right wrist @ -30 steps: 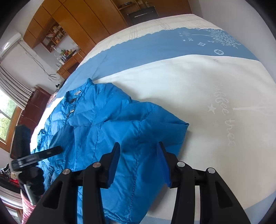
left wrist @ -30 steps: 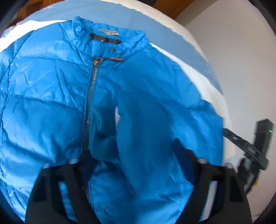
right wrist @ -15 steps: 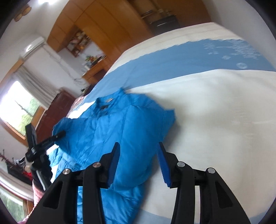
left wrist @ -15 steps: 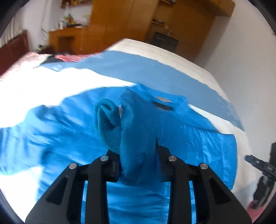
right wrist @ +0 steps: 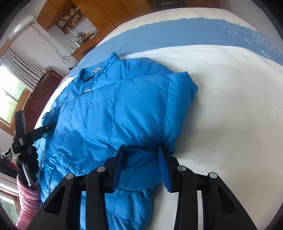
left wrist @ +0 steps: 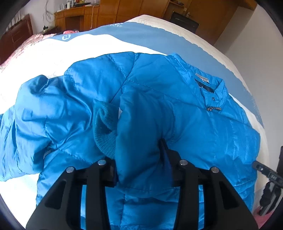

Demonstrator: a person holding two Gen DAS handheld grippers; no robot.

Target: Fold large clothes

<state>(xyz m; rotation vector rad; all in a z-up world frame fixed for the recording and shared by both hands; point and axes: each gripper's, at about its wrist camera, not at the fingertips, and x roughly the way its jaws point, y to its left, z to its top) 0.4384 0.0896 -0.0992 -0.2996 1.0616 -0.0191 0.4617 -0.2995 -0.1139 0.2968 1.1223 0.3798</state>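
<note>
A bright blue puffer jacket (left wrist: pixel 194 115) lies front-up on the white and blue bed cover (left wrist: pixel 88 47), collar (left wrist: pixel 210 85) toward the far right. My left gripper (left wrist: pixel 139 150) has a sleeve bunched between its jaws, just beside the knit cuff (left wrist: pixel 104 127); the jaws are opening, but the padding still looks pinched. In the right wrist view the jacket (right wrist: pixel 123 109) has one side folded over its front. My right gripper (right wrist: pixel 141 150) is closing on the near edge of that fold, and the fabric puckers at its blue pads (right wrist: pixel 163 166).
A black tripod with a clamp (right wrist: pixel 26 138) stands at the bed's edge over pink knitted cloth (right wrist: pixel 28 200); it also shows as a black stand (left wrist: pixel 268 175) in the left wrist view. Wooden wardrobes (left wrist: pixel 123 10) line the far wall. White bed cover (right wrist: pixel 230 106) stretches right of the jacket.
My left gripper shut on the sleeve near the cuff and carried it across the jacket. My right gripper moved in on the folded side, and fabric now sits between its jaws.
</note>
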